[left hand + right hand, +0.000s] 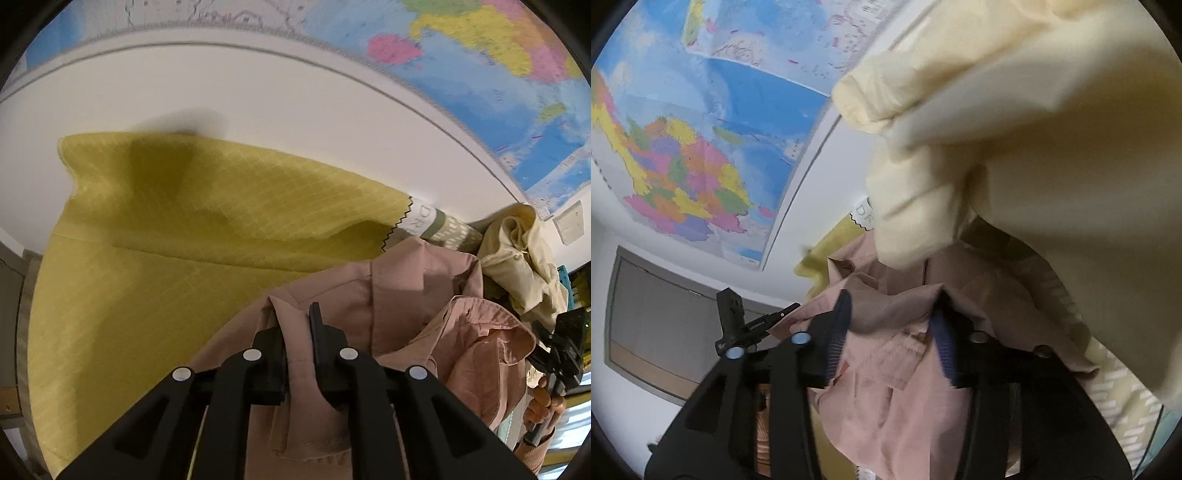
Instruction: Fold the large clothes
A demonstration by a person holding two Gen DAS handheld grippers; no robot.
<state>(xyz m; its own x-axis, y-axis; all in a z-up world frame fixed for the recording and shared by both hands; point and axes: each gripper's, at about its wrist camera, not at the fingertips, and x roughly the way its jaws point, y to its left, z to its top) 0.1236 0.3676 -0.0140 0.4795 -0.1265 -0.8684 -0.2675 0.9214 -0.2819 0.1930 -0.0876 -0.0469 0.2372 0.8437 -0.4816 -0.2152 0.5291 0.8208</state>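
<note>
Pink shirt [417,295] fabric sits clamped in the left gripper [297,332] and loose between the parted right gripper [892,325]; rumpled, folding barely begun.

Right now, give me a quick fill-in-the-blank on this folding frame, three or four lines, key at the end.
1. The left claw pinches a fold of the ____ garment.
2. The big cloth spread on the white surface is ____.
3. A ____ hangs on the wall behind.
4. Beside the pink garment lies a crumpled ____ garment.

Missing words: pink; yellow; map; cream
</note>
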